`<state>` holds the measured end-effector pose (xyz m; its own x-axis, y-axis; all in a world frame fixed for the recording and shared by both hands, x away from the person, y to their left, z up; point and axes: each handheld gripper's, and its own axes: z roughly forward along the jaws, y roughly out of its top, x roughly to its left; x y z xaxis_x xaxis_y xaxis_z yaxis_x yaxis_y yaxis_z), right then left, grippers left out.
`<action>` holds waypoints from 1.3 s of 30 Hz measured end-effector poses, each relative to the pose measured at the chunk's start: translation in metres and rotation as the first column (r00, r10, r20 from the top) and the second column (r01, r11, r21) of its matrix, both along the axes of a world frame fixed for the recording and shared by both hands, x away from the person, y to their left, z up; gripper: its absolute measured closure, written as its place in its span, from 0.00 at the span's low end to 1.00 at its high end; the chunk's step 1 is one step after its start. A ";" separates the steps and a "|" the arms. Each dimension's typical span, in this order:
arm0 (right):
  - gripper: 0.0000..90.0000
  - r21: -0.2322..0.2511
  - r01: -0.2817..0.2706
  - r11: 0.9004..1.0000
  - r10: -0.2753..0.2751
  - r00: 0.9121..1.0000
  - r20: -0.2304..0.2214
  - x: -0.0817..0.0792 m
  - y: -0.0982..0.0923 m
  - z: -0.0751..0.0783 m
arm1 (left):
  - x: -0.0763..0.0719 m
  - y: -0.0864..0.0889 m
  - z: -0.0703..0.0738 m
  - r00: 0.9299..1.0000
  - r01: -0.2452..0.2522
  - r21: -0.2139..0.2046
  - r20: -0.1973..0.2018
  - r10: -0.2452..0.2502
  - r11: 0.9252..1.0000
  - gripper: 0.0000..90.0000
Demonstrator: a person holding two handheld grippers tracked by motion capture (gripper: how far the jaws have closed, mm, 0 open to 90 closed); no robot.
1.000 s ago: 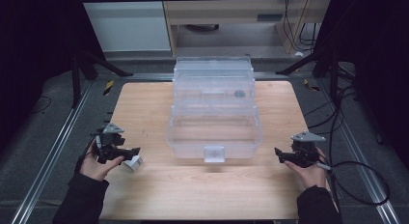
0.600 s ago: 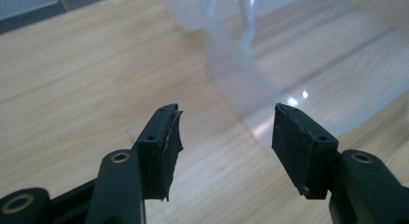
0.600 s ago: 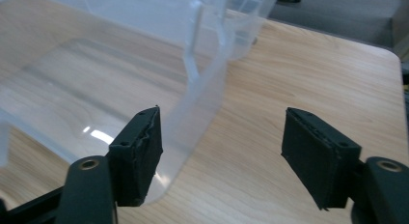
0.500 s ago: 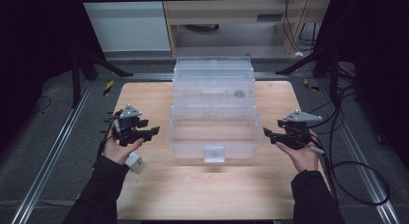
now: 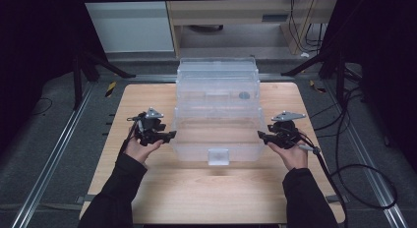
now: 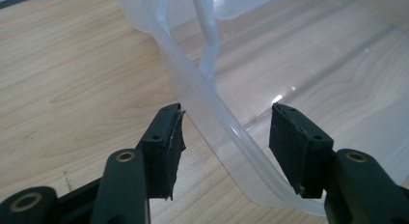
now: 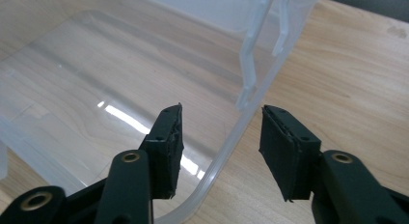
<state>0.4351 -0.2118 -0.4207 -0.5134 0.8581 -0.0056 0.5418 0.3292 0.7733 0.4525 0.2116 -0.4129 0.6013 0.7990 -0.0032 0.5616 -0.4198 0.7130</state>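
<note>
The wooden bench carries a clear plastic bin at the centre of the frame, its long axis running away from the person. The left tongs straddle its left rim, the right tongs its right rim. Both have just been closing, the rim between the pads, not yet pinched; neither hand is nearer.

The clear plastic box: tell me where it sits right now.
In the high view the clear plastic box stands mid-table on the wooden table, between the left tongs and the right tongs, which straddle its side rims.
</note>
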 end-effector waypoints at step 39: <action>0.66 -0.006 -0.023 1.000 0.023 1.000 -0.014 -0.022 0.014 -0.013 | -0.027 0.004 -0.009 0.997 0.033 0.024 -0.066 -0.032 0.999 0.62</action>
